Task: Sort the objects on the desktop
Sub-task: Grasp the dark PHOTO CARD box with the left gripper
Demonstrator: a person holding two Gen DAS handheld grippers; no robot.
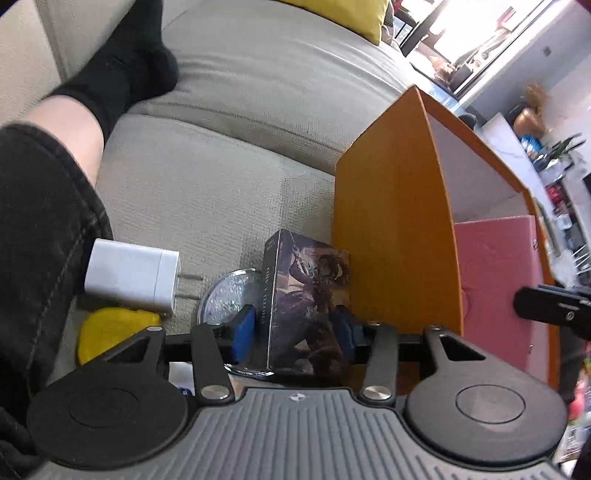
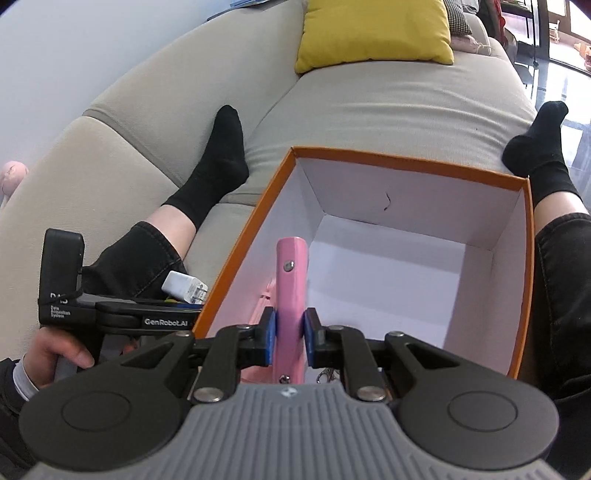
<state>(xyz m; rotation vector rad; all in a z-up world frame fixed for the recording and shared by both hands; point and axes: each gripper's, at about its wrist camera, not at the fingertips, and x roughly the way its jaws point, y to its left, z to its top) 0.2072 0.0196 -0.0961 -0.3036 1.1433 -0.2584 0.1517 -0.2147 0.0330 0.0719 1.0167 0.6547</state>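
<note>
A dark illustrated card box stands upright on the sofa seat, against the outer wall of the orange cardboard box. My left gripper straddles the card box. Its left blue pad shows a thin gap to the box, so the grip is open. My right gripper is shut on a pink case with metal snaps. It holds the case on edge inside the white-lined orange box, near the left wall. The pink case also shows in the left wrist view.
A white charger plug, a yellow object and a clear round disc lie beside the card box. A person's legs in black socks flank the orange box on the beige sofa. A yellow cushion leans at the back.
</note>
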